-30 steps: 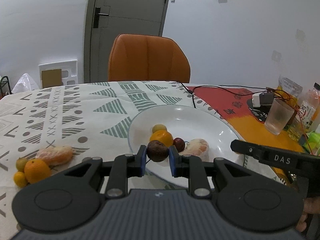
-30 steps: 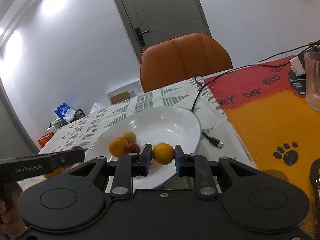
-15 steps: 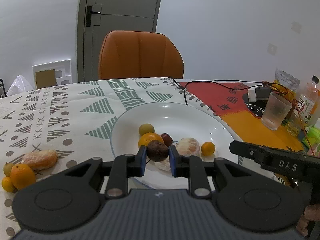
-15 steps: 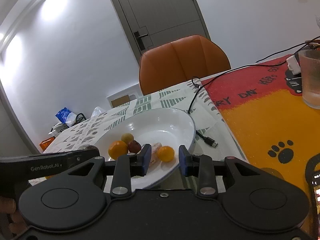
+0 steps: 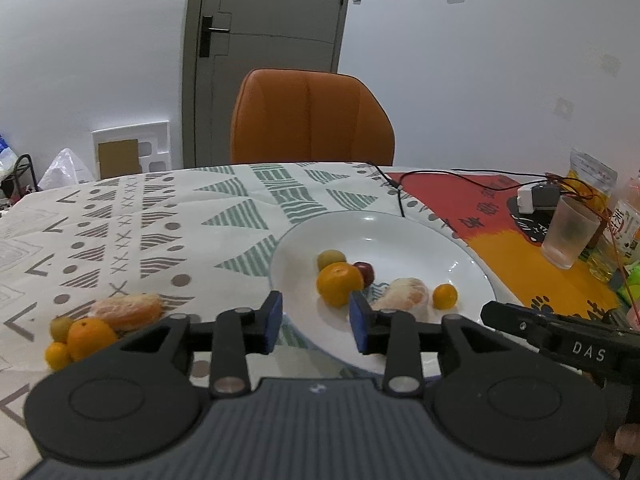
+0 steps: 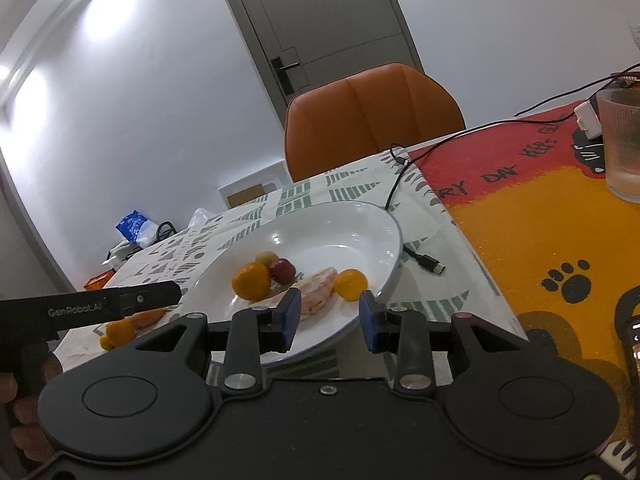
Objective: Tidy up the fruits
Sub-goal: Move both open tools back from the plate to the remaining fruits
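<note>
A white plate (image 5: 400,232) (image 6: 360,224) holds an orange (image 5: 339,283) (image 6: 251,281), a yellow-green fruit (image 5: 331,258), a dark red fruit (image 5: 365,272) (image 6: 282,270), a peeled mandarin (image 5: 402,294) (image 6: 318,286) and a small orange (image 5: 445,296) (image 6: 350,284). My left gripper (image 5: 315,322) is open and empty at the plate's near rim. My right gripper (image 6: 329,320) is open and empty, just short of the small orange. On the cloth to the left lie a peeled mandarin (image 5: 127,311), an orange (image 5: 91,338) and two small fruits (image 5: 58,355).
An orange chair (image 5: 310,120) stands behind the table. A black cable (image 6: 420,258) lies right of the plate. A frosted cup (image 5: 568,232), a white adapter (image 5: 532,198) and bottles (image 5: 624,224) stand on the red-and-orange mat at the right.
My right gripper opened and left the small orange on the plate, then drew back. My left gripper opened; the dark fruit it held is out of its jaws, and it shifted left.
</note>
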`<control>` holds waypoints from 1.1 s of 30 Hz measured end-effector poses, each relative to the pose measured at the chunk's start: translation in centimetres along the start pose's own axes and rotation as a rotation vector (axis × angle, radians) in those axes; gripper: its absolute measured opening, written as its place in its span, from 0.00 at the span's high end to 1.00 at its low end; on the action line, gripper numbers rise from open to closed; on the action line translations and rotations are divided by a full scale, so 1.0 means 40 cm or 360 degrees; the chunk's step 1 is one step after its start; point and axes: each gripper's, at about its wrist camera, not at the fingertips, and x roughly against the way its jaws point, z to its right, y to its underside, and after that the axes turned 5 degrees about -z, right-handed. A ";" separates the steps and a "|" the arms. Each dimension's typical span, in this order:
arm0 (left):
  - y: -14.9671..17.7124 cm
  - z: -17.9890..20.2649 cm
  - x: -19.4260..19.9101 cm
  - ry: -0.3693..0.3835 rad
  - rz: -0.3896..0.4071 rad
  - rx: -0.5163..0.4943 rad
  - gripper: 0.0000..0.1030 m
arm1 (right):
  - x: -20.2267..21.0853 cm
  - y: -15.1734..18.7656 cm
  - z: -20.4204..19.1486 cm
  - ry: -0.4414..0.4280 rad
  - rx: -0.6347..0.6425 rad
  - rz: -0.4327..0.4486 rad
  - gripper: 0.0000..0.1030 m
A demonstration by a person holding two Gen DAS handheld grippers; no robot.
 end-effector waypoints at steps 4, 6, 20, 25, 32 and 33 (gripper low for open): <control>0.003 -0.019 0.017 -0.0022 0.0006 0.0020 0.55 | 0.005 0.003 -0.018 -0.0006 0.0012 0.0004 0.65; 0.007 -0.028 0.030 -0.0024 0.0022 0.0032 0.50 | 0.007 0.003 -0.026 -0.0006 0.0016 0.0003 0.64; 0.024 -0.085 0.105 -0.0118 0.0090 0.0089 0.20 | 0.032 0.009 -0.090 -0.0035 0.0072 0.0031 0.46; 0.033 -0.111 0.130 -0.0149 0.0104 0.0122 0.19 | 0.040 0.009 -0.118 -0.0055 0.0101 0.0043 0.37; 0.045 -0.143 0.167 -0.0180 0.0132 0.0155 0.19 | 0.048 0.014 -0.159 -0.0082 0.0136 0.0052 0.29; 0.046 -0.148 0.172 -0.0183 0.0136 0.0159 0.19 | 0.048 0.014 -0.164 -0.0086 0.0141 0.0052 0.28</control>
